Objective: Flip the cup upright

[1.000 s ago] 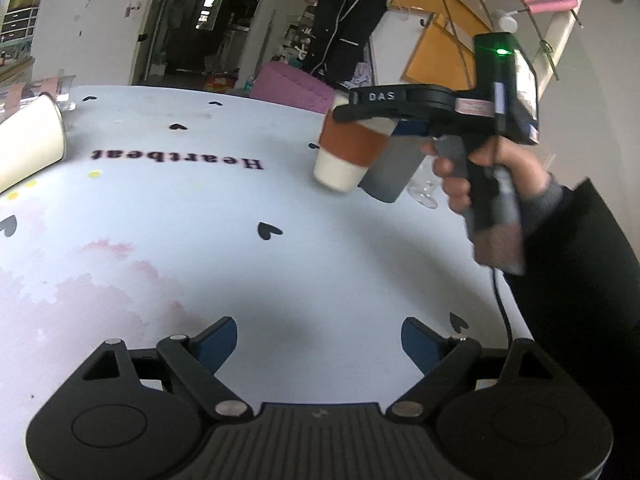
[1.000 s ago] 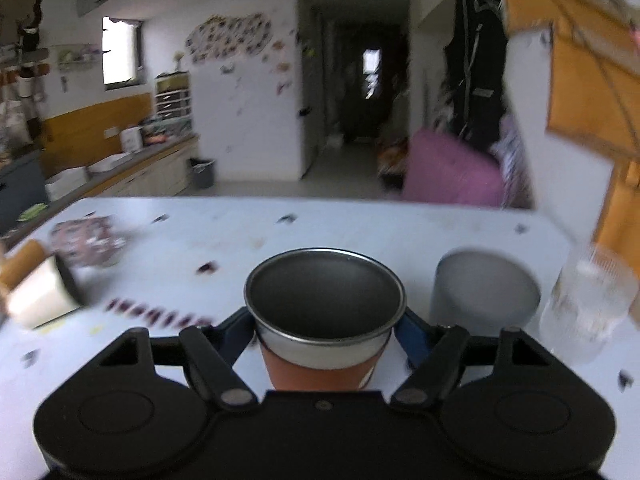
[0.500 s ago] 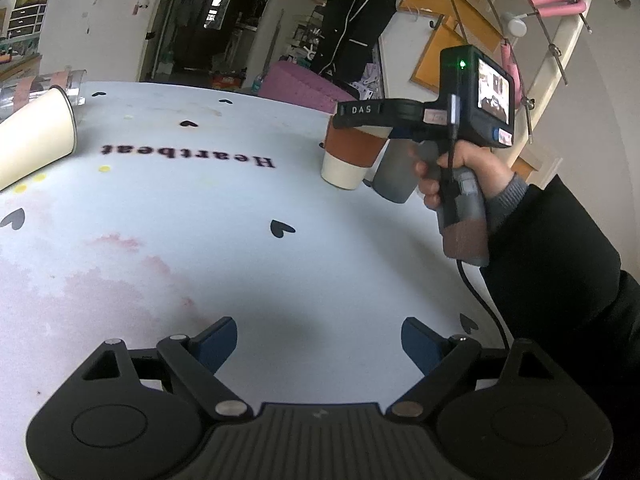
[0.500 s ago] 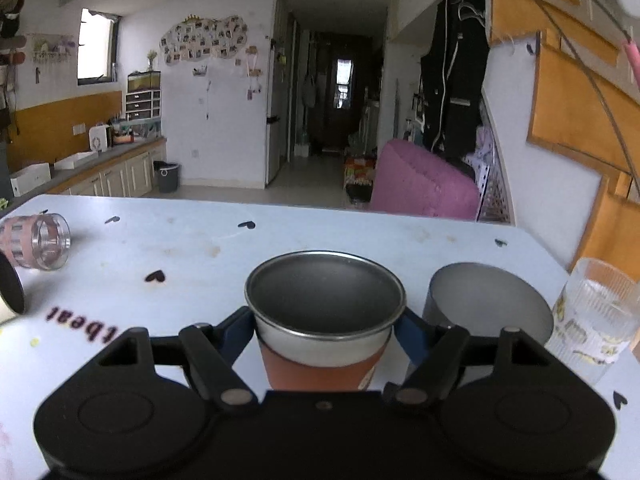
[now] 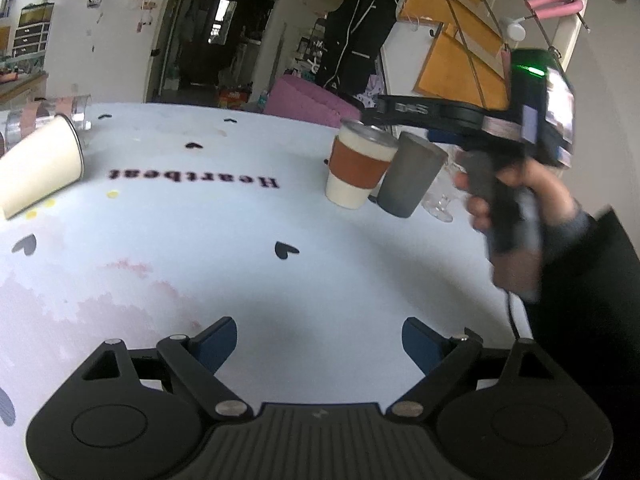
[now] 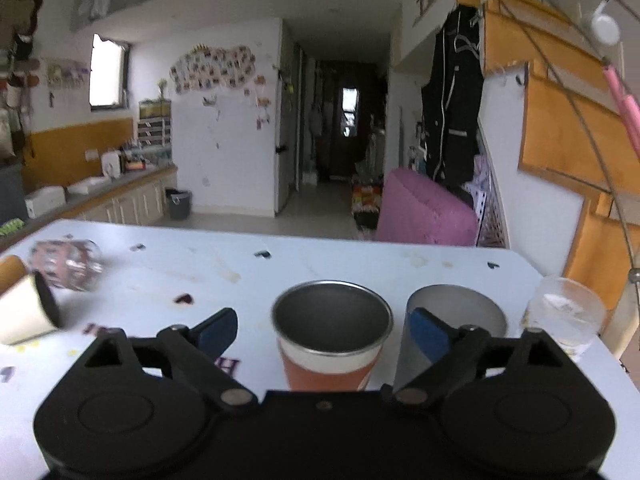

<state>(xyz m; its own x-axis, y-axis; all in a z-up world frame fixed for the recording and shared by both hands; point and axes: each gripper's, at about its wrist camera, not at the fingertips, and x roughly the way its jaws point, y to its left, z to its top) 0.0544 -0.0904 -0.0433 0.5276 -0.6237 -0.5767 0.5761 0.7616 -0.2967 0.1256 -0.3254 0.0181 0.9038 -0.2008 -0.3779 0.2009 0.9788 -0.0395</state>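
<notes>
In the left wrist view, a cream paper cup with a dark rim (image 5: 40,164) lies on its side at about nine o'clock on the pale blue table printed with black hearts and the word "Heartbeat" (image 5: 248,216); just behind it a clear glass with a pinkish pattern (image 5: 48,118) also lies tipped; the left gripper (image 5: 318,340) hovers low over a bare patch of table at six o'clock, its jaws spread wide and holding nothing; toward one o'clock the white paper cup with a brown sleeve and metal rim (image 5: 358,168) stands upright on the table, and just beside it on the right stands a grey tumbler (image 5: 410,174), the two looking to touch or nearly so; a clear stemmed glass (image 5: 440,200) stands behind the tumbler; at three o'clock a hand (image 5: 516,196) grips the handle of the right gripper, whose body reaches over the sleeved cup's rim.

In the right wrist view, the cream cup (image 6: 26,312) and patterned glass (image 6: 66,264) lie at nine o'clock; the right gripper (image 6: 326,332) has its jaws wide apart on either side of the sleeved cup (image 6: 330,336), blue pads clear of its wall, gripping nothing; the cup stands mouth up between them; the grey tumbler (image 6: 472,304) sits partly behind the right-hand pad; a ribbed clear glass (image 6: 564,312) stands at three o'clock near the table edge.
</notes>
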